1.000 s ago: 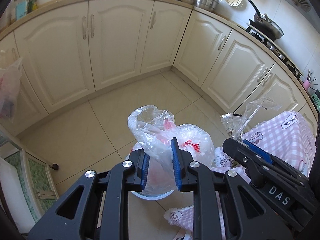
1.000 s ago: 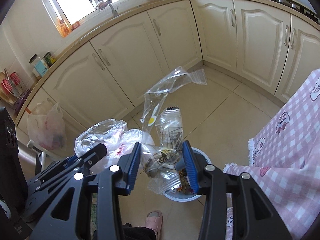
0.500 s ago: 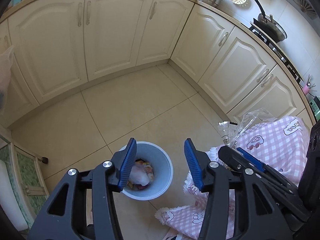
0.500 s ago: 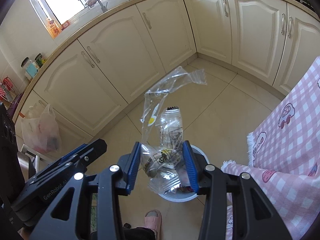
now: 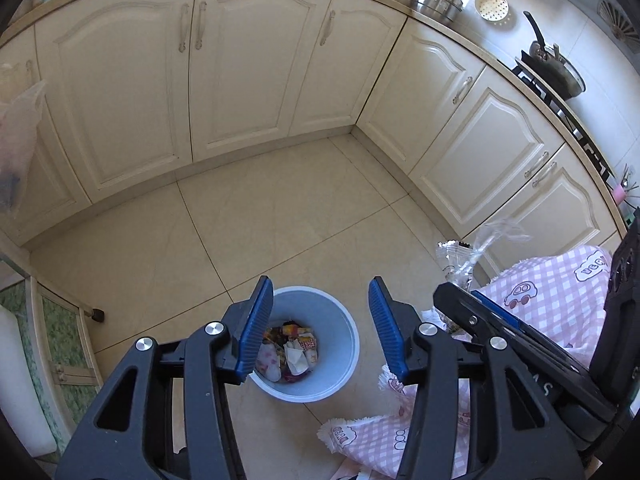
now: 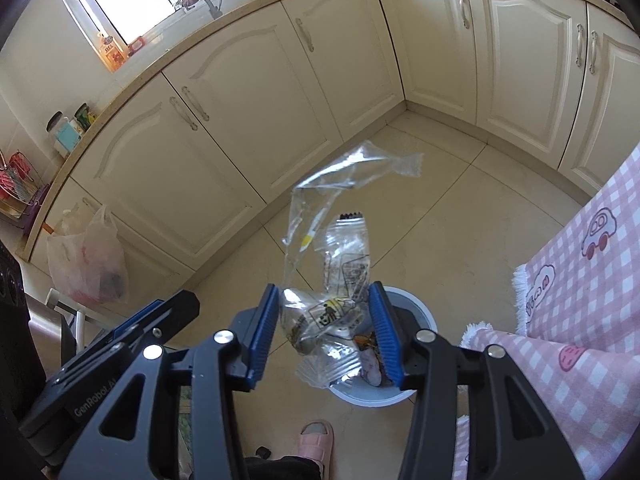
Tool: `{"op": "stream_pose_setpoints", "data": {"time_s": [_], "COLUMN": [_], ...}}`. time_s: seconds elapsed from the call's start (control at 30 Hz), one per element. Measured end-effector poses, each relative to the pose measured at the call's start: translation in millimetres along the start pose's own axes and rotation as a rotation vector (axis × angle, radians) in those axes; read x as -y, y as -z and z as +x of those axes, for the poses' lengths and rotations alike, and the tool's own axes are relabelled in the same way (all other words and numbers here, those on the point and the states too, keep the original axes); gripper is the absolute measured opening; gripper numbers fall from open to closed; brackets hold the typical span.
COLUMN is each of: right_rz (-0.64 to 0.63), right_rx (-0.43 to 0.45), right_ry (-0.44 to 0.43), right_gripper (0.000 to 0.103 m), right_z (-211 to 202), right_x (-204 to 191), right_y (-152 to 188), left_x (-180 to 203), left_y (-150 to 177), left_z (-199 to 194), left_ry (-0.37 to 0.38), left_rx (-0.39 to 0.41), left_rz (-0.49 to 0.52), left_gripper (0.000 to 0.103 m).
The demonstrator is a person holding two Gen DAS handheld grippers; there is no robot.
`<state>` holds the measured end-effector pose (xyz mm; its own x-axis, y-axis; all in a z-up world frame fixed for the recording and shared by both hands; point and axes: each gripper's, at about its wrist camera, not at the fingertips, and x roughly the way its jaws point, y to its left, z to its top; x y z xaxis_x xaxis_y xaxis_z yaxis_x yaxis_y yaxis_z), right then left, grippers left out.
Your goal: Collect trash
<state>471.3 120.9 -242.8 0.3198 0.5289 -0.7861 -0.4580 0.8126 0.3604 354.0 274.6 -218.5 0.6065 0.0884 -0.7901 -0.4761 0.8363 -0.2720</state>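
A pale blue bin [image 5: 340, 360] stands on the tiled floor with several scraps of trash [image 5: 292, 348] in it. Directly above it my left gripper [image 5: 320, 292] is open, nothing between its blue pads. My right gripper [image 6: 324, 292] hovers over the same bin [image 6: 420, 308]. A bunch of clear plastic wrappers [image 6: 328, 264] sits between its pads, still touching both and standing up above them, while the jaws are opening. In the left wrist view the wrappers [image 5: 460, 256] and the right gripper [image 5: 464, 300] show at the right. The left gripper's body [image 6: 160, 312] is at the lower left of the right wrist view.
A table with a pink checked cloth [image 5: 552, 300] is close on the bin's right. Cream cabinets [image 5: 240, 80] line the far side and the right. A filled plastic bag [image 6: 88, 264] hangs on a cabinet at left. A person's pink slipper [image 6: 316, 436] is beside the bin.
My left gripper opened and let go of the white plastic bag, which now lies in the bin. My right gripper sank a little toward the bin with the wrappers, its jaws slightly wider.
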Motion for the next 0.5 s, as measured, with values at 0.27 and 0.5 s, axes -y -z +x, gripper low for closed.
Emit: {"op": "stream_pose_setpoints", "data": {"time_s": [0.27, 0.5], "right_rz": [-0.009, -0.048], "right_rx": [0.032, 0.119], "right_ry": [0.006, 0.077], "right_gripper": [0.056, 0.057], "right_z": [-12, -72], "right_x": [-5, -9], "right_y": [-5, 3], "left_x": [5, 29], "left_y": [-3, 0], "left_z": [-22, -63], "left_ry": [0.007, 0.043], "left_rx": [0.038, 0.1], "left_rz": [0.01, 0.085], "left_gripper": [0.059, 0.071]}}
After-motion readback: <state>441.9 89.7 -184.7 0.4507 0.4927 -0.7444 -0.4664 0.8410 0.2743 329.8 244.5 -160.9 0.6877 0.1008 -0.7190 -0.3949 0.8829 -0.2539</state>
